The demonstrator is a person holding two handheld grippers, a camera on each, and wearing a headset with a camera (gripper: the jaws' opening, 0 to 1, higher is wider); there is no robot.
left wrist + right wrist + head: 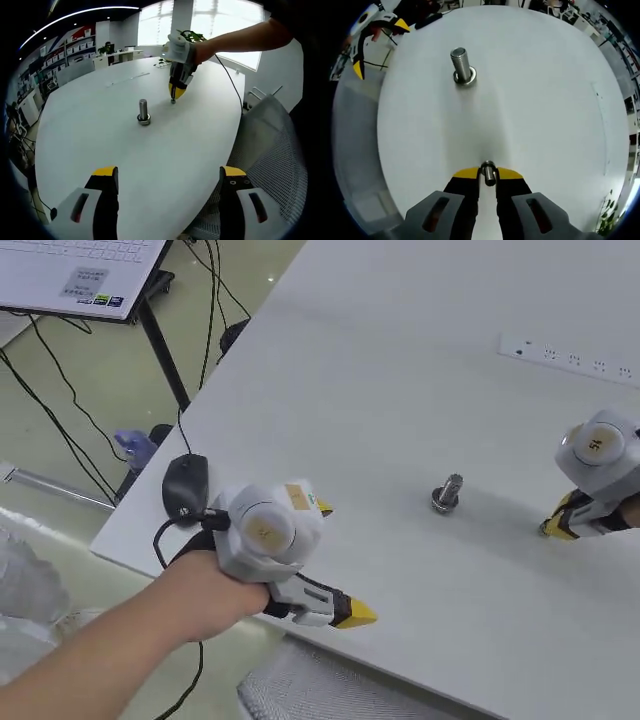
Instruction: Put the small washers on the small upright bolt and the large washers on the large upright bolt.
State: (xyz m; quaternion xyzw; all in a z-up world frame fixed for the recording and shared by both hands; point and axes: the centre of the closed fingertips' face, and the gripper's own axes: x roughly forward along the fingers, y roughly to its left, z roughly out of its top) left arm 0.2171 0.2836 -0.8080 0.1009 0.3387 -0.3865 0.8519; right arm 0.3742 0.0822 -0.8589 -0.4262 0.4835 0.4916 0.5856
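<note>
While the right gripper (488,176) has its jaws pinched narrow on the small bolt (488,171), which stands upright on the bench (555,125) right between the yellow tips, the left gripper (168,175) is spread wide and holds nothing, over the bench's near edge. Can't tell if a washer sits on the small bolt.

Right gripper view: large bolt (461,62) at 12 o'clock from the jaws, upright, well apart from them, washers (465,77) round its foot. The left gripper shows at 10 o'clock past the bench edge.

Left gripper view: large bolt straight ahead at 12 o'clock, the right gripper beyond it at 1 o'clock, tips down on the bench.

Head view: left gripper at 7 o'clock, gripped in a hand (205,595); right gripper at 3 o'clock; large bolt between the two, nearer the right one, touching neither. Mouse (185,485) at 9 o'clock on the bench corner, cable trailing off. Power strip (570,358) at 2 o'clock along the far side. Laptop (80,270) at 11 o'clock on a separate stand. Mesh chair (300,690) at 6 o'clock below the bench edge.
</note>
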